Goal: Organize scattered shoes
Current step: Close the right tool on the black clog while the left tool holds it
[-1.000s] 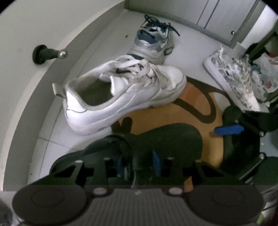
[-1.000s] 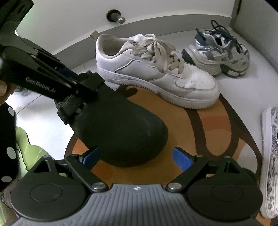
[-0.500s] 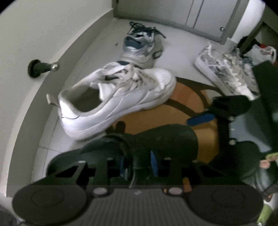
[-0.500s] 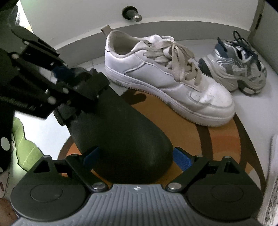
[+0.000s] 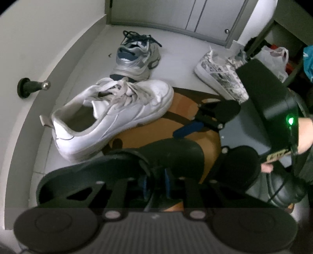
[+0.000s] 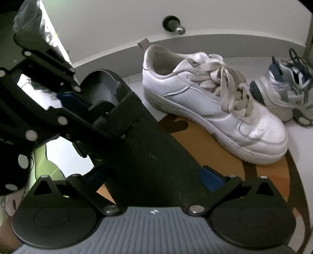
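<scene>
- Left wrist view: your left hand-held gripper [image 5: 154, 183] is clamped narrow on the heel rim of the black clog [image 5: 176, 154], which sits toe-forward on the orange-and-brown mat [image 5: 185, 103].
- Right wrist view: your right hand-held gripper [image 6: 154, 175] is spread wide, blue pads [image 6: 211, 176] on either side of the clog's toe [image 6: 156, 160]; contact on the near pad cannot be told.
- White sneaker [image 5: 113, 113] lies just beyond the clog, toe on the mat edge, heel towards the wall skirting [image 5: 58, 78]. It stands close on the clog's far side.
- Grey-and-blue trainer [image 5: 137, 58] sits behind the white sneaker, touching or nearly touching its toe.
- Patterned sneaker [image 5: 219, 78] lies off the mat to the right, near the cabinet doors [image 5: 205, 17].
- Door stop [image 5: 31, 88] projects from the wall at left.
- Your hand [image 5: 305, 134] shows at the right edge, gripping the right tool's body.
</scene>
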### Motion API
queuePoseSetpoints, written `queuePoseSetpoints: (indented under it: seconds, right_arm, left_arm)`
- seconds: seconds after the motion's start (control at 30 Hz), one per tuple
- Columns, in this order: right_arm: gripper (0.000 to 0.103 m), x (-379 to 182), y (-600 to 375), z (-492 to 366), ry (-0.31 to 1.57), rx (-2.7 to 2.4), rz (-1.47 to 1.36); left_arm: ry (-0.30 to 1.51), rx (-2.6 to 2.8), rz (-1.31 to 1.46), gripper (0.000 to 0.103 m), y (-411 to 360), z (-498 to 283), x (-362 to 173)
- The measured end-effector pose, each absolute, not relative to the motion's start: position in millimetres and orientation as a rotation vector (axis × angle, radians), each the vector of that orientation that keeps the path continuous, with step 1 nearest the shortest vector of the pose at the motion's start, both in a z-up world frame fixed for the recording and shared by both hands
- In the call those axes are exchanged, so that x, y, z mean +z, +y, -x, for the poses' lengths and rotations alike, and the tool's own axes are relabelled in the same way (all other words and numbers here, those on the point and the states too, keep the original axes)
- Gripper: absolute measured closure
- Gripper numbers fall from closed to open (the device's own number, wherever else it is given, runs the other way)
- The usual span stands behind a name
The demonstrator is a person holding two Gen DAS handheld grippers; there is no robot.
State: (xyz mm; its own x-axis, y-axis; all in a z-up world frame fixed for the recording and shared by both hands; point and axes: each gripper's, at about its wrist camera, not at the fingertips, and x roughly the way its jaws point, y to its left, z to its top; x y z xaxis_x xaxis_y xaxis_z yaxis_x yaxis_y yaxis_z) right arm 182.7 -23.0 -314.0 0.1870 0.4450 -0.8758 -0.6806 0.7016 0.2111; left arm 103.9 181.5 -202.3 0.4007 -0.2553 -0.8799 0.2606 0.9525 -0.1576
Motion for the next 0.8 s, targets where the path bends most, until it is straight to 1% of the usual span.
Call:
queuePoseSetpoints:
  seconds: [0.43,0.8]
  right_arm:
    - [0.000,-316.7,-23.2,-178.9,1.135,0.837,0.188]
    - [0.000,-318.0,-24.0,-174.9,1.142,0.844,0.134]
  left_arm:
    - [1.059,-0.392,-0.042,0.087,166.9,-98.1,-188.7]
    - [1.027,-0.436,-0.045,0.090,156.1,-88.3,-187.6]
